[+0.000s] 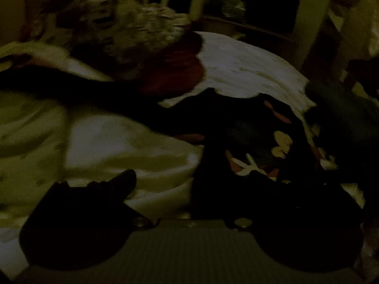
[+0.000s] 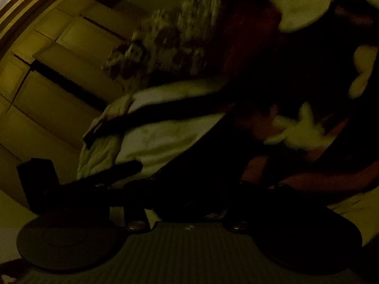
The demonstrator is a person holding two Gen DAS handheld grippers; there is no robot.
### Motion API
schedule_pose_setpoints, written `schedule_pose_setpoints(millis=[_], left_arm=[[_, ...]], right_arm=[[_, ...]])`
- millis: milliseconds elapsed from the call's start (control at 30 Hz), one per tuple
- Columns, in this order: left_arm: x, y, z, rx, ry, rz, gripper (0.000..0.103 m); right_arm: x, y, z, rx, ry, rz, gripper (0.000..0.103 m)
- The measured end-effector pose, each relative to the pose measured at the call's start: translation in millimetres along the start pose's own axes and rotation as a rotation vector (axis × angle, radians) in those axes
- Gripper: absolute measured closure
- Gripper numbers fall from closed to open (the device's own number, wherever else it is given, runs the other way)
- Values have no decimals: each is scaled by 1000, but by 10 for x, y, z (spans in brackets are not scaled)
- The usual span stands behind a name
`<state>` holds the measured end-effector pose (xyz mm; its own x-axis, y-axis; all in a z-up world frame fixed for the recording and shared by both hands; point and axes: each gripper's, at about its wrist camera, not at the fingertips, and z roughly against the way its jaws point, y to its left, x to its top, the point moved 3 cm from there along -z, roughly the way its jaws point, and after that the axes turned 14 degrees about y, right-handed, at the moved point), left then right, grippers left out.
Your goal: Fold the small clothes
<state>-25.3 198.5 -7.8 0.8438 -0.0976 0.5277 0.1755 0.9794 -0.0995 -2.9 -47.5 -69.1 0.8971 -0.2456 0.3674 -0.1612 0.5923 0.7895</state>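
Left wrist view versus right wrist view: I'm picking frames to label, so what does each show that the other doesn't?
Only the left wrist view shows a dark shelf behind the bed and, at the right edge, a dark blurred shape that may be the other gripper. Only the right wrist view shows pale panelled doors. Both show the pale sheet, a dark garment with pale printed shapes, a mottled cloth heap and red fabric. Both are dim and blurred.

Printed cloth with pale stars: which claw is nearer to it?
Left, probably. The left claw has one finger over the near edge of the printed cloth; the right claw is beside its right edge.
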Motion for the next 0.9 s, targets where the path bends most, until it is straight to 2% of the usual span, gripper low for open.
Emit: schedule_pose_setpoints(millis=[67, 100, 233, 300, 333, 367, 433, 533, 567, 600, 667, 700, 733, 767, 900], left_arm=[[38, -128, -84, -36, 7, -52, 0], [93, -191, -136, -69, 13, -80, 0], [243, -447, -278, -131, 55, -166, 1], [287, -605, -315, -171, 75, -247, 6], [293, -673, -340, -181, 95, -275, 13], [293, -733, -376, -184, 116, -304, 14], [282, -844, -487, -190, 158, -368, 15], [240, -982, -758, -144, 216, -439, 17], [219, -1012, -855, -141, 240, -457, 19], [191, -1045, -961, -149, 271, -471, 24], [135, -1047, -1121, -160, 329, -477, 49], [104, -1044, -1186, -167, 353, -473, 71], [66, -1043, -1229, -187, 373, -468, 79], [39, -1038, -1241, -201, 375, -467, 80], [22, -945, -1109, -193, 331, -444, 95]], right_arm=[[109, -7, 243, -124, -51, 78, 14], [161, -41, 383, -196, -60, 110, 8], [538, -389, 862, -491, -105, 112, 5], [674, -508, 964, -572, -108, 123, 5], [759, -571, 970, -605, -89, 131, 5], [841, -638, 942, -625, -69, 130, 5], [946, -755, 922, -638, -48, 118, 6], [1128, -978, 801, -650, -6, 78, 8], [1197, -1049, 762, -648, 7, 64, 13], [1219, -1103, 757, -652, 10, 53, 21], [1269, -1173, 707, -661, 24, 28, 22], [1315, -1229, 675, -675, 20, 16, 26], [1357, -1275, 629, -694, 21, 8, 30], [1389, -1311, 580, -715, 32, 0, 30], [1459, -1462, 298, -856, 99, 8, 30]])
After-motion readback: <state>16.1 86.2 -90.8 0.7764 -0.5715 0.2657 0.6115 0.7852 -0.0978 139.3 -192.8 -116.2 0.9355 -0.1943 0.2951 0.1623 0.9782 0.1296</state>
